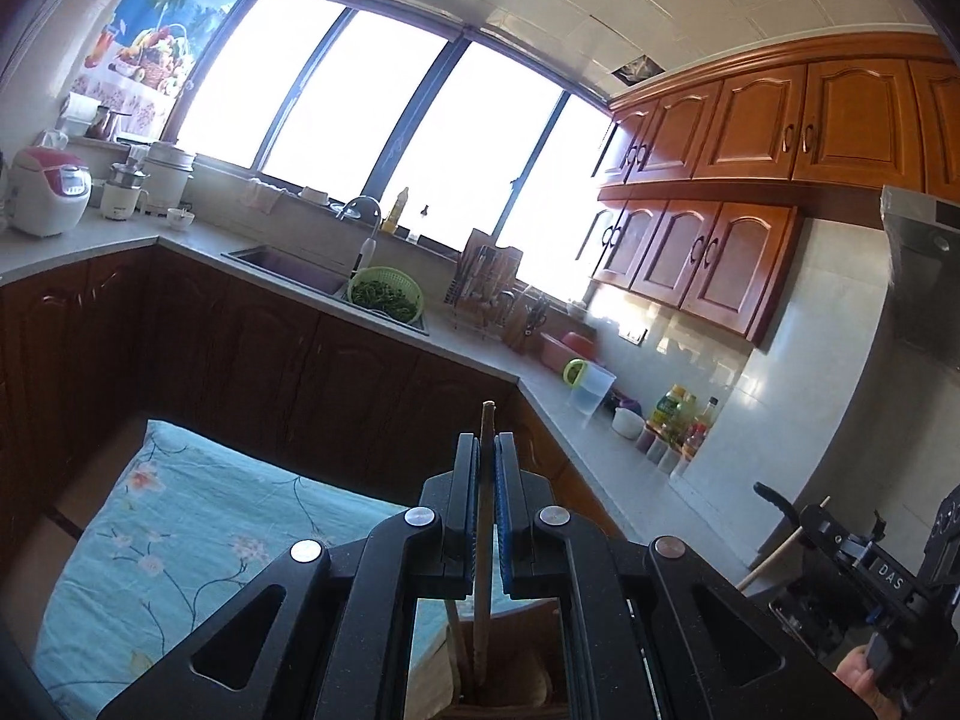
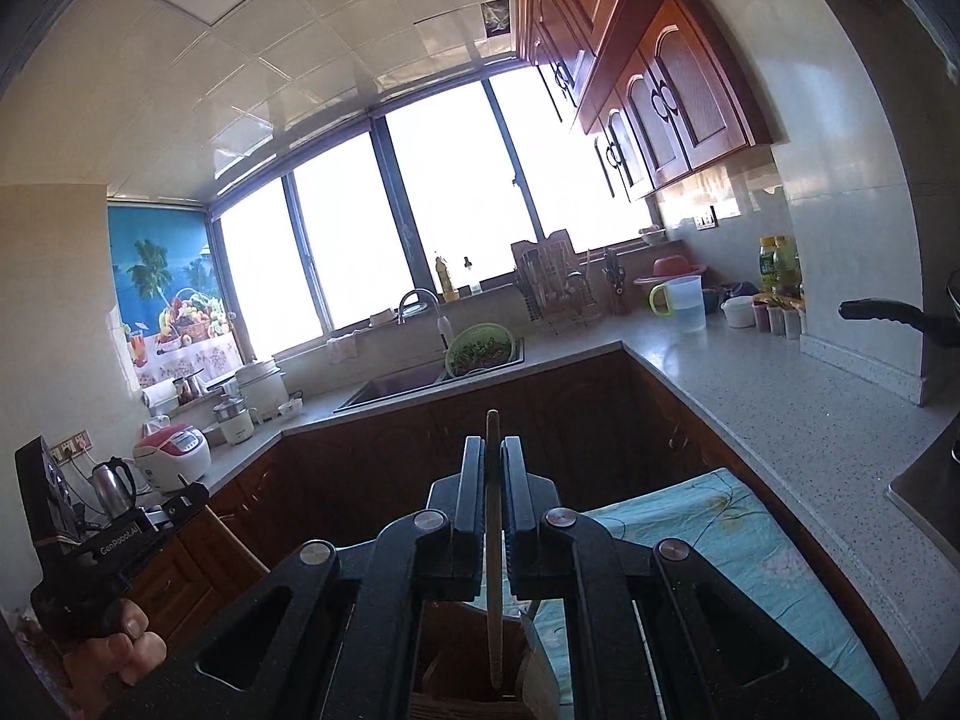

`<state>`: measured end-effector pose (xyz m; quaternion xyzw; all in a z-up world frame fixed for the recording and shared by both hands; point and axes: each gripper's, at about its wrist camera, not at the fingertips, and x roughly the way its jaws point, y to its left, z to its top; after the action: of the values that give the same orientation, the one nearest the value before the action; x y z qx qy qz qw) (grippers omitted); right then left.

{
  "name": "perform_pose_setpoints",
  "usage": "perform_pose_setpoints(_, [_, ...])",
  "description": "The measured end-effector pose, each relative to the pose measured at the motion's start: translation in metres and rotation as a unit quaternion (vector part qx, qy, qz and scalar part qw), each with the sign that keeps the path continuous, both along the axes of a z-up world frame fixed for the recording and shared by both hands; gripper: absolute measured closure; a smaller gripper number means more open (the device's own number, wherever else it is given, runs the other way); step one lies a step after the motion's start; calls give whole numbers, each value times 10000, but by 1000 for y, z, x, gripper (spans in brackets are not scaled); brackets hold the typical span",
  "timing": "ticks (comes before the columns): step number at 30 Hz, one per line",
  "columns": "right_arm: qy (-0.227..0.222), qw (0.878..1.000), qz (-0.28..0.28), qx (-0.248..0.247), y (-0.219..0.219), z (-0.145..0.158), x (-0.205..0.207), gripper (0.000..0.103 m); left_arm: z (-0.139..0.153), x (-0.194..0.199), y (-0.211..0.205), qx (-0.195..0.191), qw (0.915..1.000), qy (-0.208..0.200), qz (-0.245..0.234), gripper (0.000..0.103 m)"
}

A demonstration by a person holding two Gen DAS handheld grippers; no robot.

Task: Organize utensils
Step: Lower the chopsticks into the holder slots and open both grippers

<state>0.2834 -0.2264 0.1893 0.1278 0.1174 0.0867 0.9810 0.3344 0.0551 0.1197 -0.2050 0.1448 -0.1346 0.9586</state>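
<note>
Left gripper (image 1: pixel 487 450): fingers clenched on a dark wooden stick (image 1: pixel 485 540), probably a chopstick. Right gripper (image 2: pixel 493 456): fingers clenched on a paler stick (image 2: pixel 493 540). Both sticks run lengthwise along the fingers, lower ends inside a wooden holder (image 1: pixel 510 678) directly below. Judgement: next move is straight along that axis, neither hand nearer.
</note>
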Motion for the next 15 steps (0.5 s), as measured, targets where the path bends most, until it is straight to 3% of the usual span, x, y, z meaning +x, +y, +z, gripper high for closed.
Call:
perform_pose_setpoints(8, [402, 9991, -27, -118, 9, -50, 21, 98, -42, 18, -26, 195, 9996, 185, -1, 99])
perform_pose_setpoints(15, [838, 9965, 36, -66, 11, -84, 33, 98, -58, 33, -36, 341, 9982, 484, -111, 98])
